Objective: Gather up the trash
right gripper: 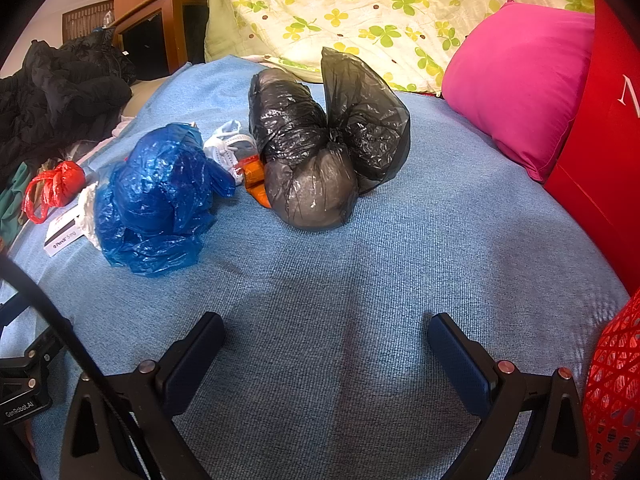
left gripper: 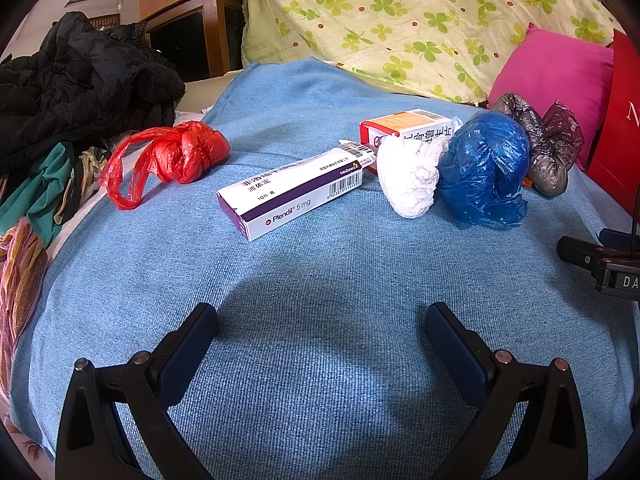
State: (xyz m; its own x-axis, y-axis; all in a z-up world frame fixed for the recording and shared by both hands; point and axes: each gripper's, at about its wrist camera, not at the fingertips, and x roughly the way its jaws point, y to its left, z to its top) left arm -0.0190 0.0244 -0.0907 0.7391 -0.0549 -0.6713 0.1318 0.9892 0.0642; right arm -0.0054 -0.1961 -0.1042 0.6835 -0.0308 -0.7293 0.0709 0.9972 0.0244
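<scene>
Trash lies on a blue blanket. In the left wrist view: a knotted red plastic bag, a white and purple Plendil box, a red and white box, a crumpled white paper wad, a blue plastic bag and a black plastic bag. My left gripper is open and empty, short of the Plendil box. In the right wrist view the black bag lies ahead, the blue bag to its left, an orange item between them. My right gripper is open and empty.
A red mesh basket is at the right edge. A pink pillow and a red box stand at the right. A floral quilt lies behind. Black clothes pile at the left.
</scene>
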